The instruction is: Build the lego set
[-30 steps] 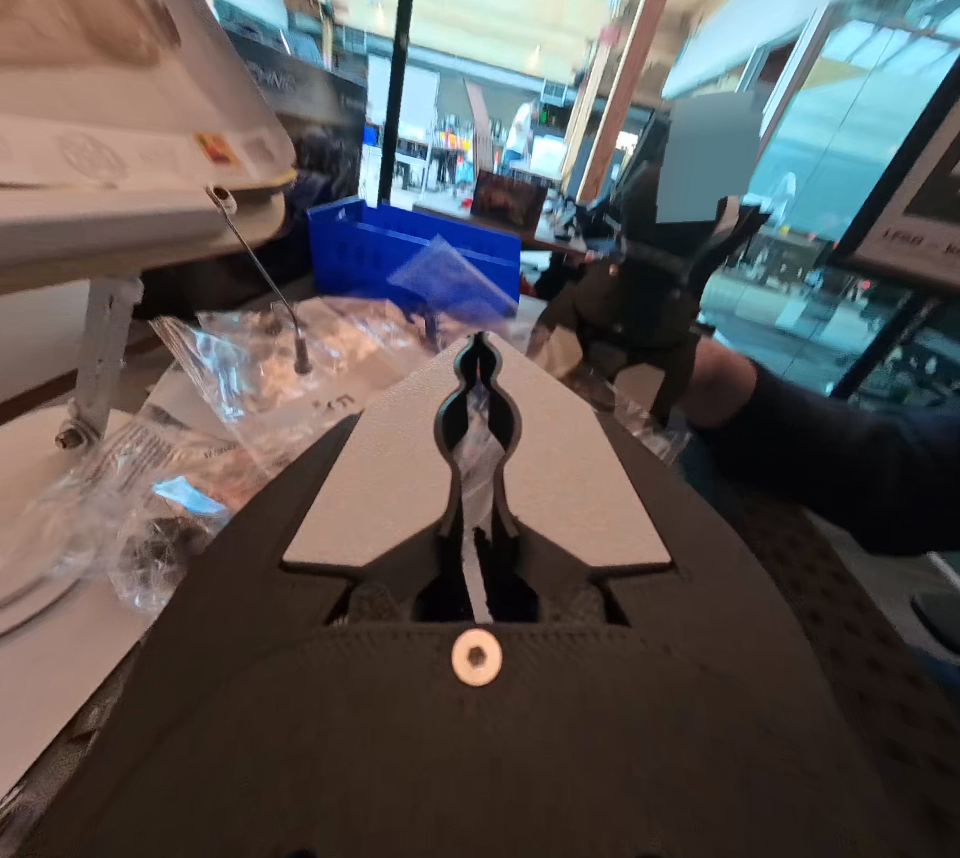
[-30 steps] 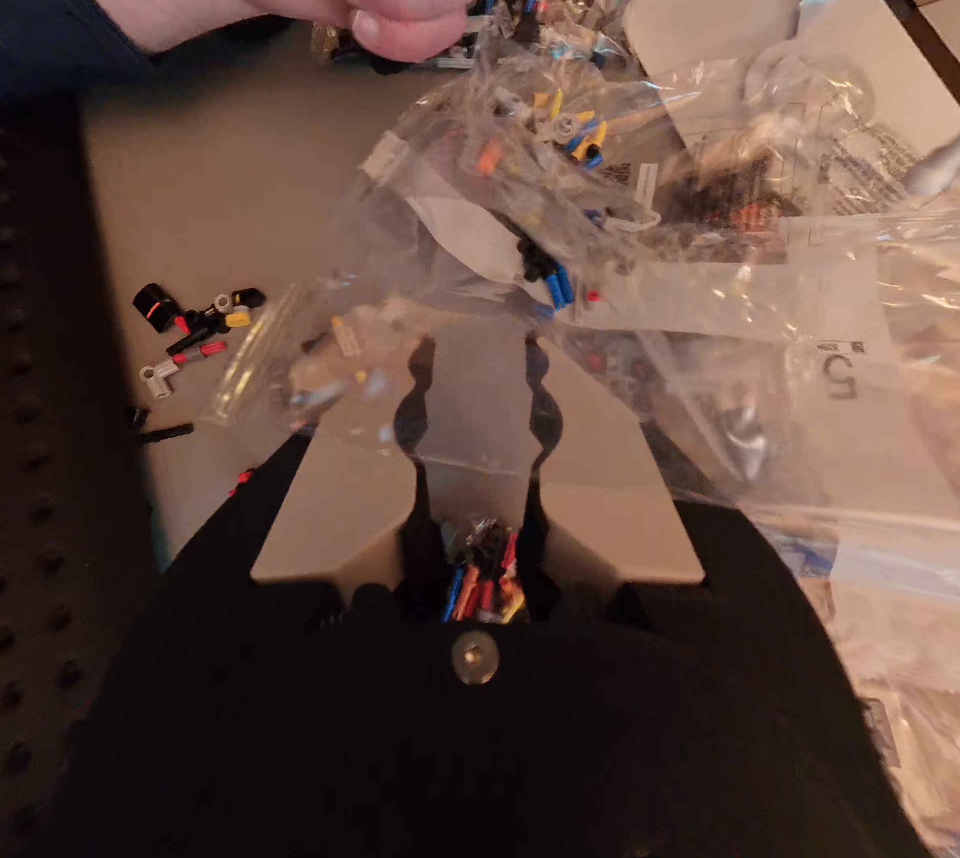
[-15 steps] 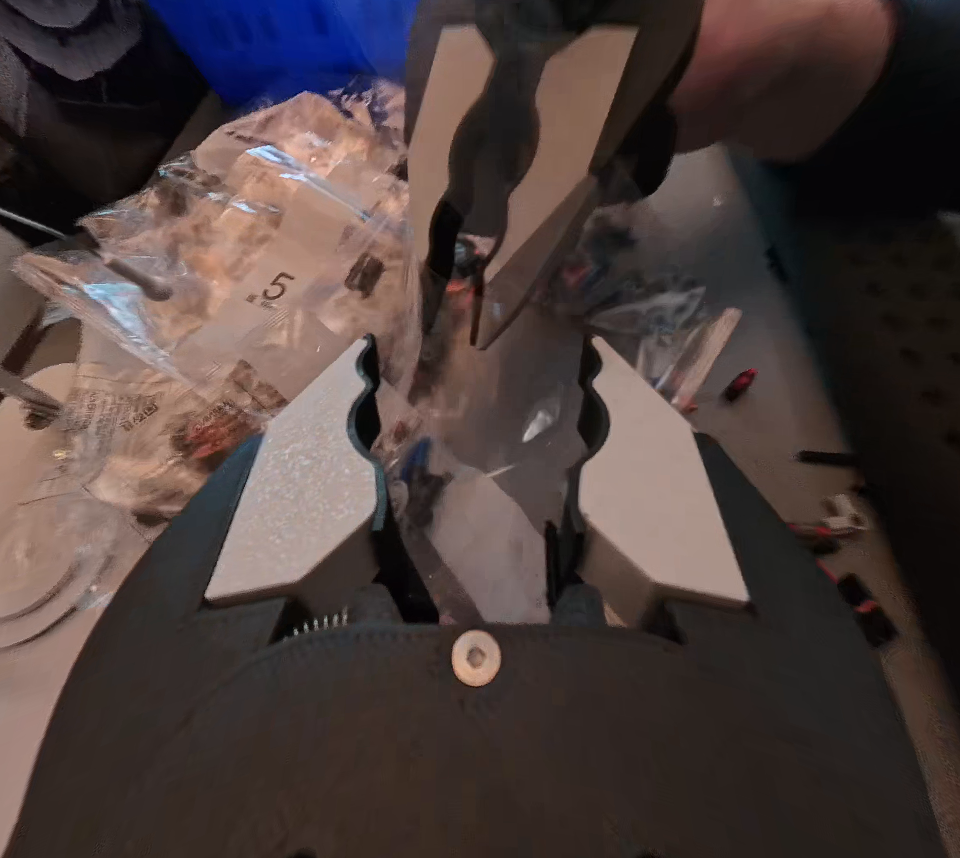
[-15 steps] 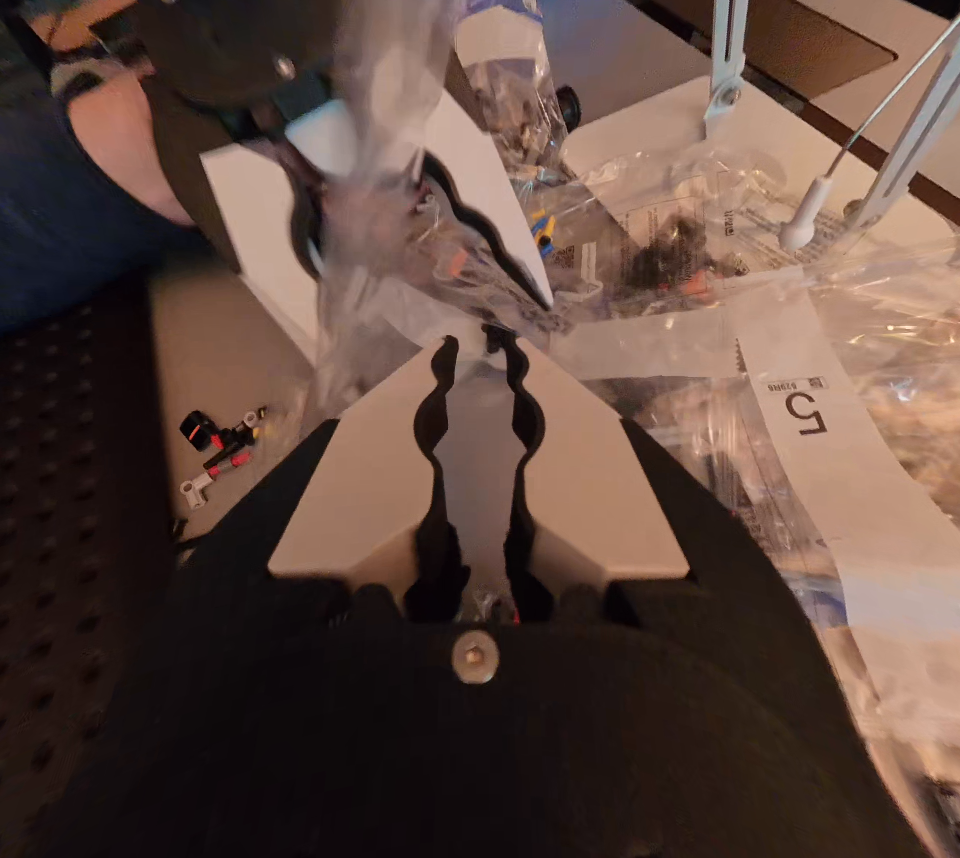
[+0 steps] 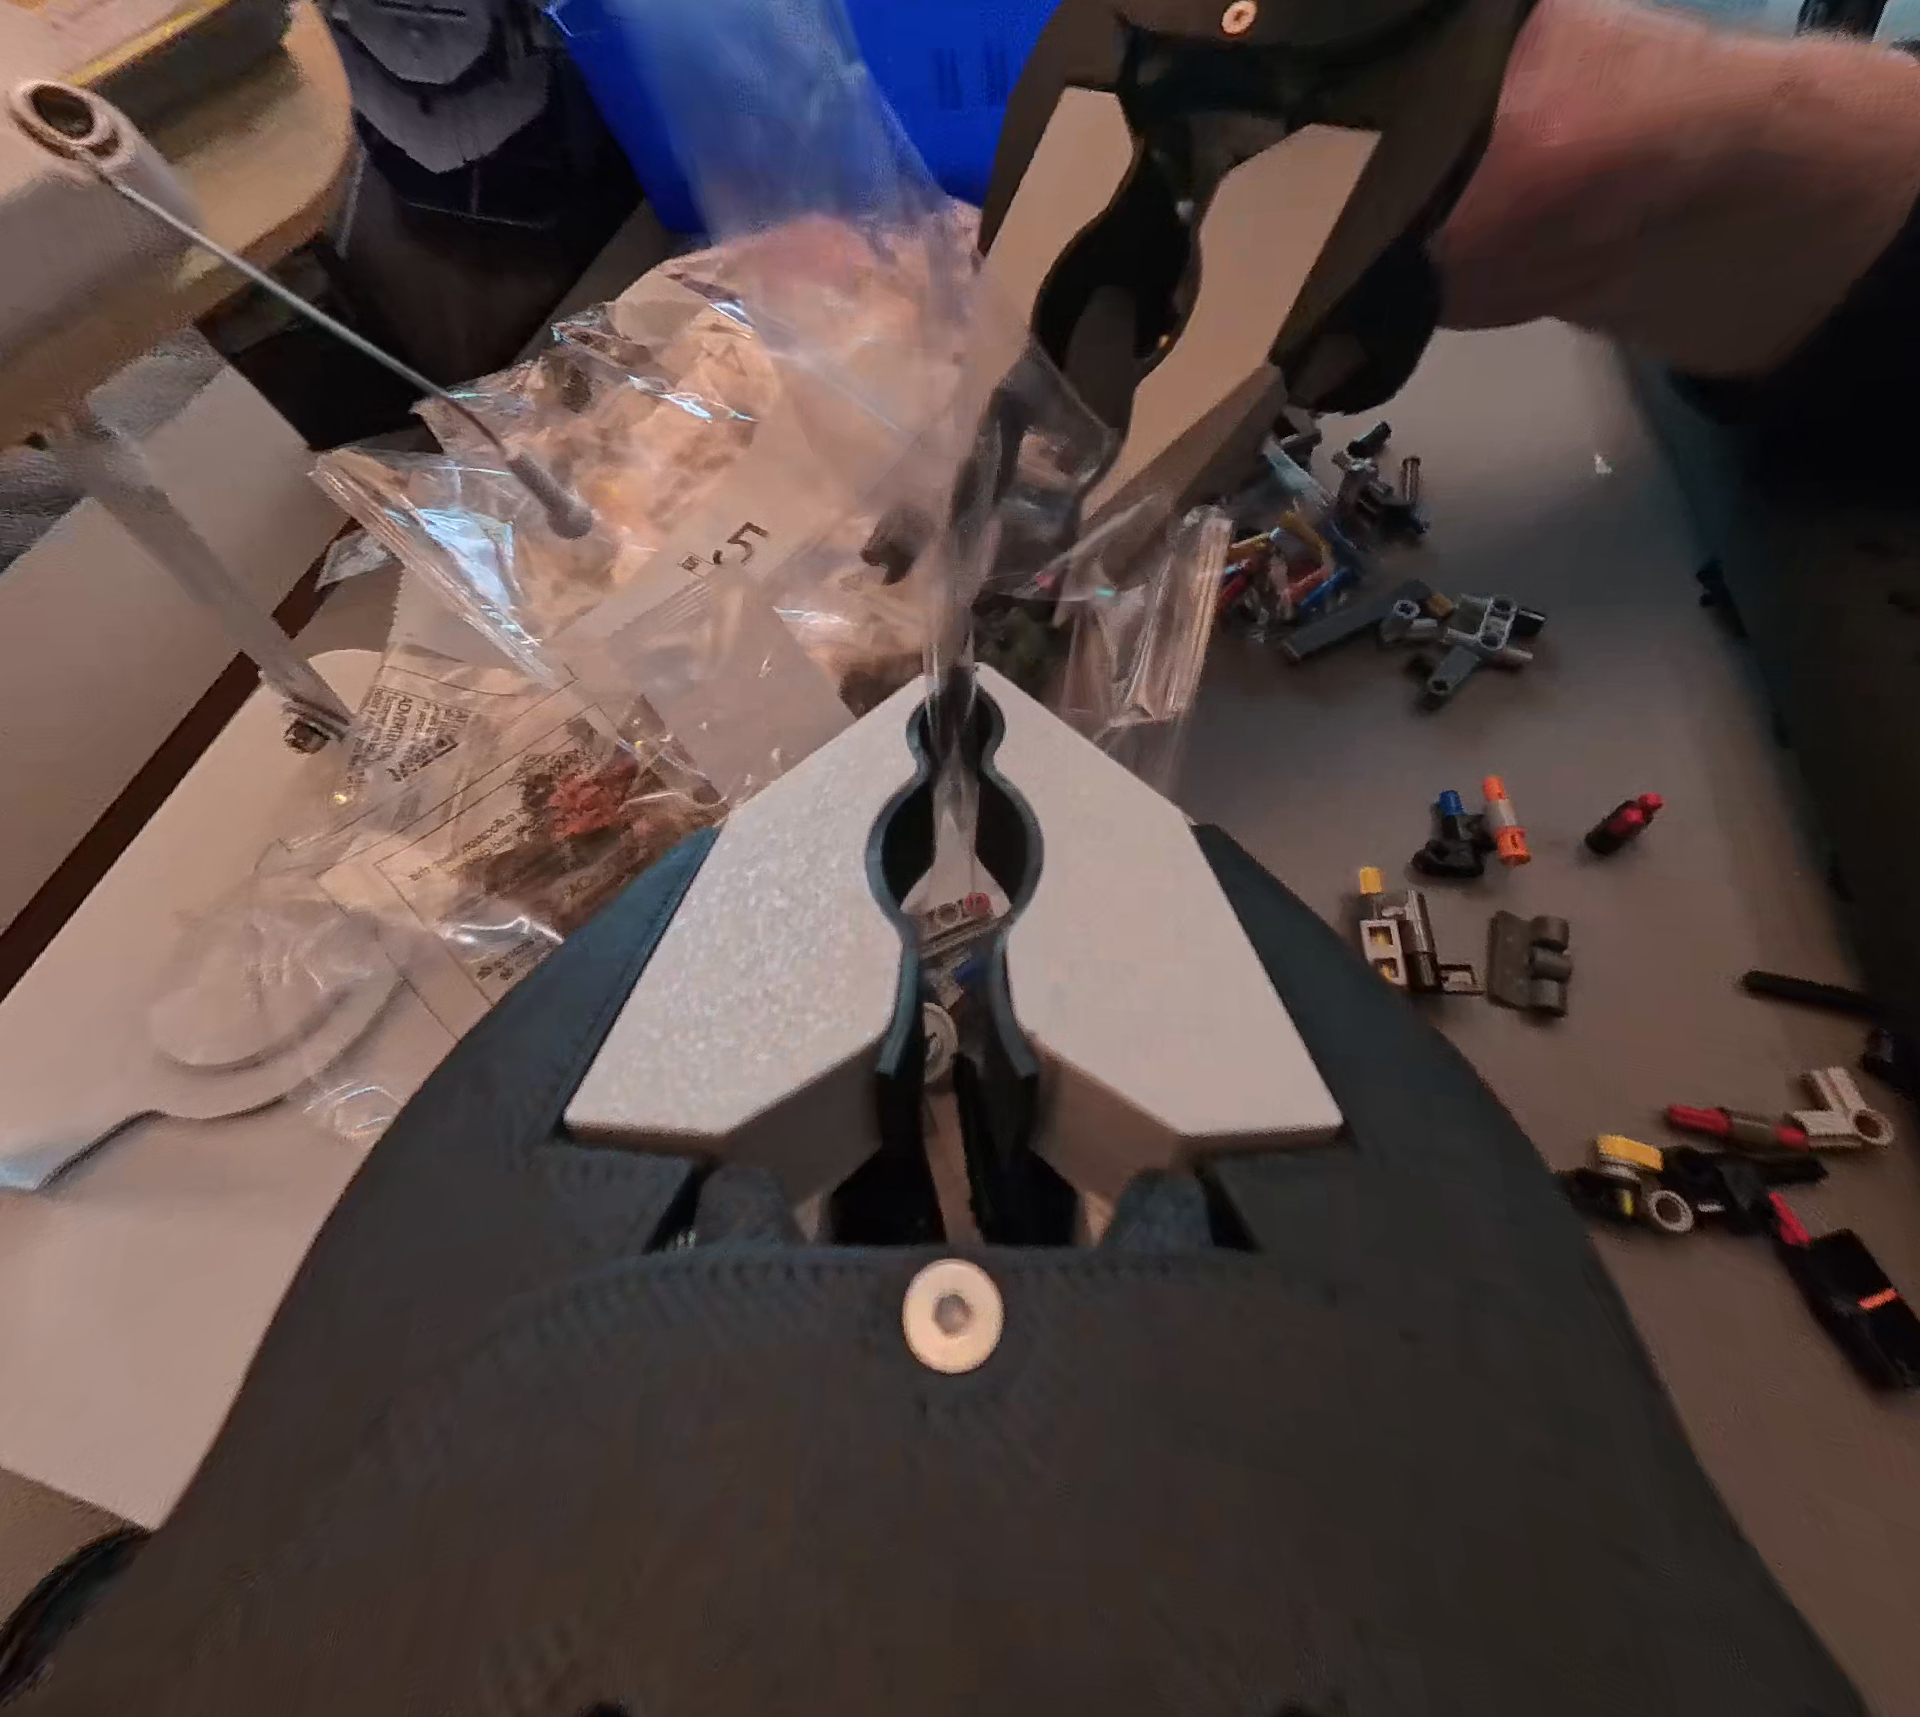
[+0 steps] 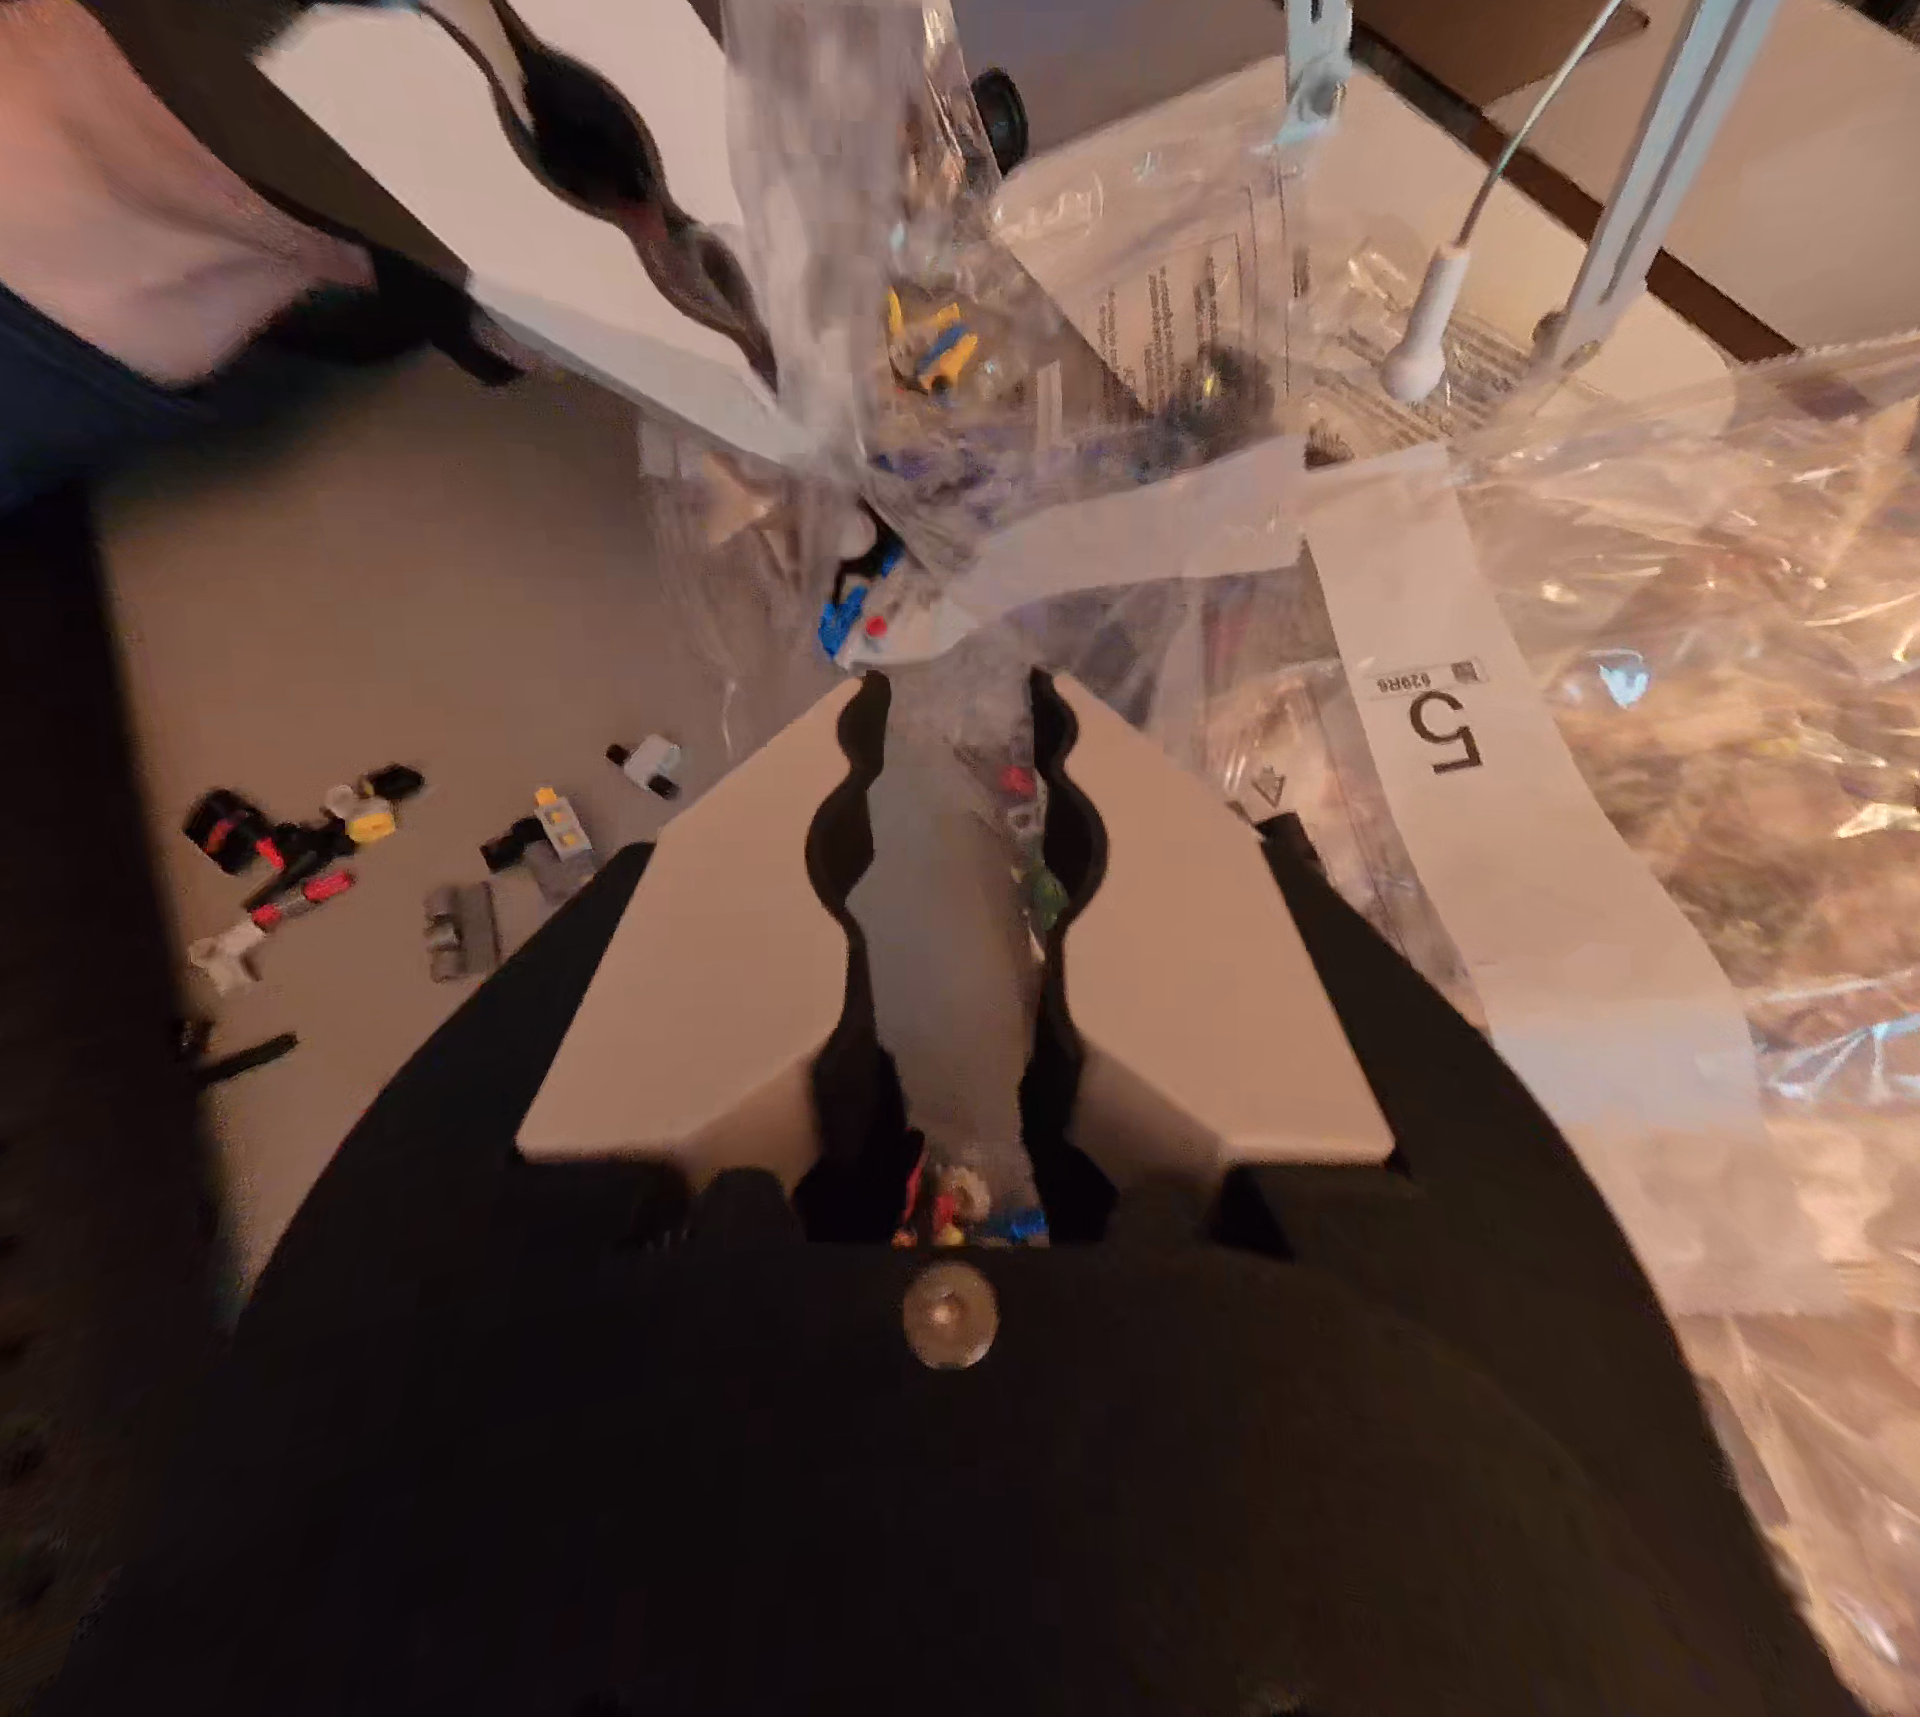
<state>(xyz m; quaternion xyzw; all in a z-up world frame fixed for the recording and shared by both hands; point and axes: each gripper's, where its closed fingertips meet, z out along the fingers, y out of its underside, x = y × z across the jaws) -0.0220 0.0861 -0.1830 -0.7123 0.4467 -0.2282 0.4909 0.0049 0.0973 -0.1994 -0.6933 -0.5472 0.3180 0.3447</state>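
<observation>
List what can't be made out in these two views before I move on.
- Left wrist view: top of the clear bag, motion-blurred and cut off by the top edge.
- Right wrist view: whether the right hand-held gripper grips the bag; film blurs its tips.
- Right wrist view: bricks in the numbered bag, hidden by glare.

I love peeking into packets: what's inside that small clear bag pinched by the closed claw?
Inside the small clear bag, held by the left claw, a few small red, blue and grey pieces show. The claw's fingers cover the rest.
</observation>
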